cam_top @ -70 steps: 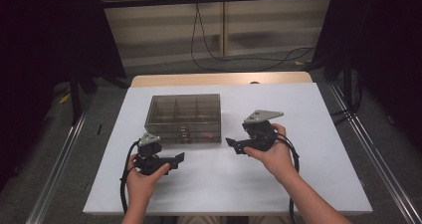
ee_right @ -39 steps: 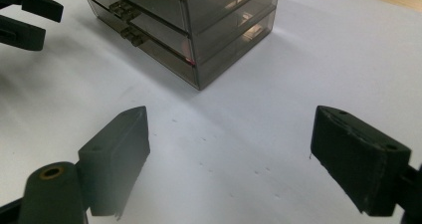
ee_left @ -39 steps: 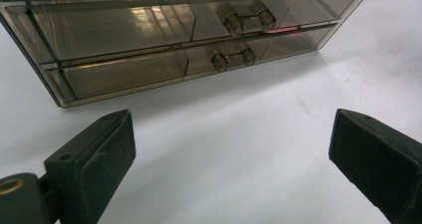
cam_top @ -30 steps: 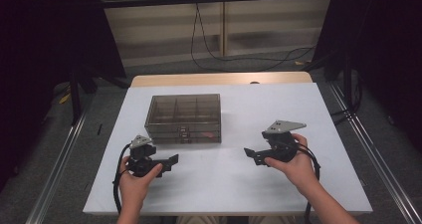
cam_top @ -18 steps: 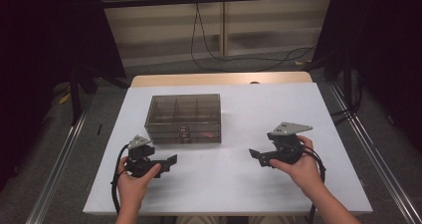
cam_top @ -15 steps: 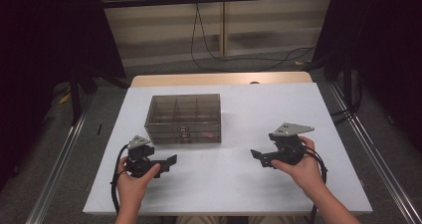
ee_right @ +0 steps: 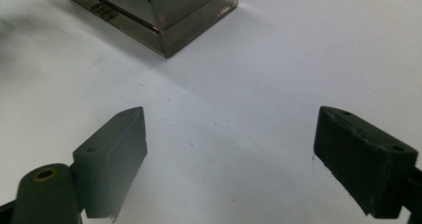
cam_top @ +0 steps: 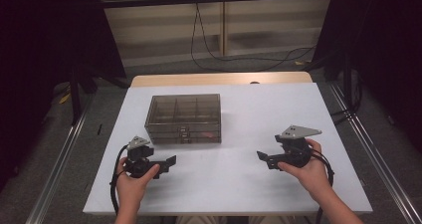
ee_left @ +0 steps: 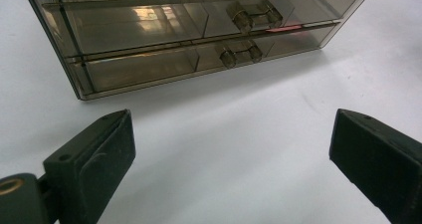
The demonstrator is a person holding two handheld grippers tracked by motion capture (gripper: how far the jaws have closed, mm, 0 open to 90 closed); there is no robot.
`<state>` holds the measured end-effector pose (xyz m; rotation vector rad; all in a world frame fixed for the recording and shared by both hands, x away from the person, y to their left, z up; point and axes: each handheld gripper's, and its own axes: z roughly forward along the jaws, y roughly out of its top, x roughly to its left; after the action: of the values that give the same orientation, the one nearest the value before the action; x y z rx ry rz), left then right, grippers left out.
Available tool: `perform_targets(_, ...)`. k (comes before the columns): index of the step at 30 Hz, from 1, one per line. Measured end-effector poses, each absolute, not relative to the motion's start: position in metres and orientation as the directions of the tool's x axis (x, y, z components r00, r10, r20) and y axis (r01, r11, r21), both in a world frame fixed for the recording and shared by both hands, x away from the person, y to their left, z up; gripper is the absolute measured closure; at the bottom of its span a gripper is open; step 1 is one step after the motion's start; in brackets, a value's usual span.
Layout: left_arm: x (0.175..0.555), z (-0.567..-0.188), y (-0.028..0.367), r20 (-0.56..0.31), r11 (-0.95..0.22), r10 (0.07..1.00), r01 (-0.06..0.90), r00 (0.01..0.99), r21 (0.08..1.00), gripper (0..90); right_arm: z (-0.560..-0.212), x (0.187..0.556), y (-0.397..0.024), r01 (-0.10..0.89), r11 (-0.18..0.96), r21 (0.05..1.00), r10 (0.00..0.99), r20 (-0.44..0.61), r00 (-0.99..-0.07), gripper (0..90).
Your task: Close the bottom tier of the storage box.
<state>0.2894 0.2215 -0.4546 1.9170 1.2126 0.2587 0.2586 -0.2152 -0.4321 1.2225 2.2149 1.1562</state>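
**A:** Drawer box (cam_top: pixel 184 118): where is it placed, and is anything done to it yet?

**B:** It is set on the white table (cam_top: pixel 298 104), toward the far edge and left of the middle. It is a smoky, see-through box with shallow drawers stacked behind its front face. In the left gripper view, both drawers (ee_left: pixel 144 67) seen there are pushed fully in, their small double-knob handles (ee_left: pixel 252 15) flush with the front. Something red is glimpsed inside behind one drawer front, but it cannot be identified.

**A:** How are the tools held?

**B:** The left gripper (cam_top: pixel 171 161) is held low near the table's near-left corner, its jaws spread wide with nothing but bare table between them. The right gripper (cam_top: pixel 260 157) is held toward the near-right side, well apart from the box, with its jaws likewise wide apart and empty. Neither one is touching the box.

**A:** So how far along is the work judged to be?

**B:** No contact with the box is seen, and no drawer stands open. It cannot be settled from this alone whether the handling is finished or not yet begun. With both tools drawn toward the near edge and empty, a resting pose is suggested.

**A:** What would be left, if more is intended?

**B:** A handle would have to be approached and pinched, since the box is out of reach of both sets of jaws as they are held.
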Motion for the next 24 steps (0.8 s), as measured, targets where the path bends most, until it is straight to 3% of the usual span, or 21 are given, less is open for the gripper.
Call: perform_targets(24, 0.287, -0.456, 0.224, -0.239, -0.192, 0.827, 0.654, 0.510, 0.732, 4.3, -0.441, 0.247, -0.239, 0.536, 0.269, 0.800, 0.831, 0.088, -0.549, 12.8)
